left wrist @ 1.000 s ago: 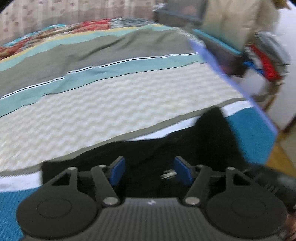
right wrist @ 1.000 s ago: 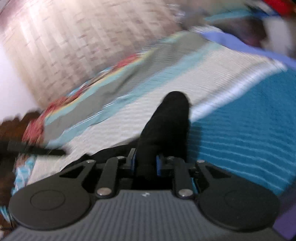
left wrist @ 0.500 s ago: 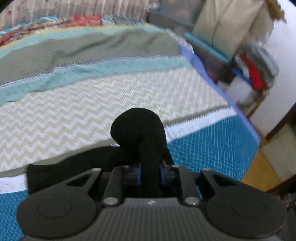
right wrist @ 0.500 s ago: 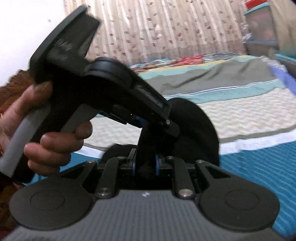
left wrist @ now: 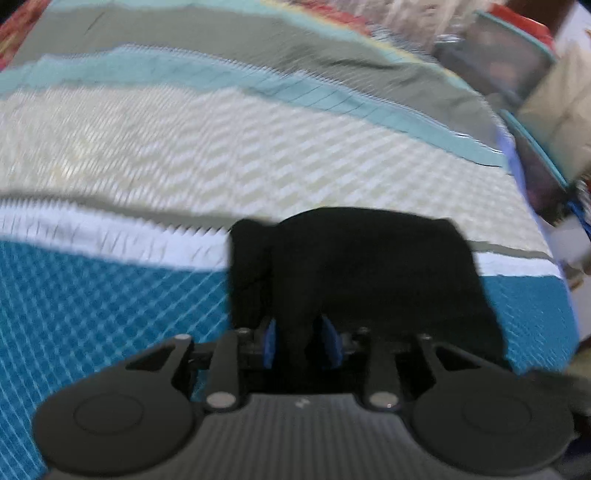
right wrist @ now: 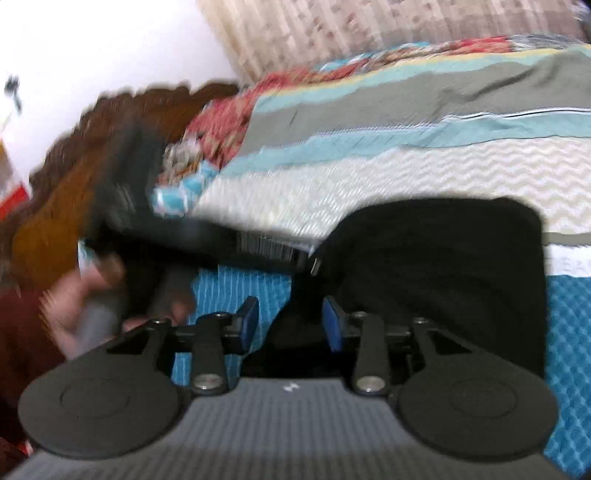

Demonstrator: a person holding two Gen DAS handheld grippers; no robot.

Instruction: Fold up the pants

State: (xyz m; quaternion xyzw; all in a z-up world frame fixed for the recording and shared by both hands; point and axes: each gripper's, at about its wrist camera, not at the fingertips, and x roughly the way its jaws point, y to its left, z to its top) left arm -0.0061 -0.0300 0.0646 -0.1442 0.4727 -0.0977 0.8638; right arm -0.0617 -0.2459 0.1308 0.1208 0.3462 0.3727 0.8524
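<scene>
The black pants lie bunched into a compact folded block on the striped bedspread, over its white and teal bands. My left gripper is shut on a fold of the black fabric between its blue pads. In the right wrist view the pants form a dark rectangle. My right gripper stands open with its blue pads apart, and black cloth lies loose between them. The left gripper's body and the hand holding it show at the left.
The bedspread runs back to a patterned curtain. A wooden headboard is at the left. Storage boxes and bags stand past the bed's right edge. Both views are blurred by motion.
The pants were lifted and brought over into a folded block on the bed. My right gripper has opened and let go of the cloth. My left gripper stays shut on it.
</scene>
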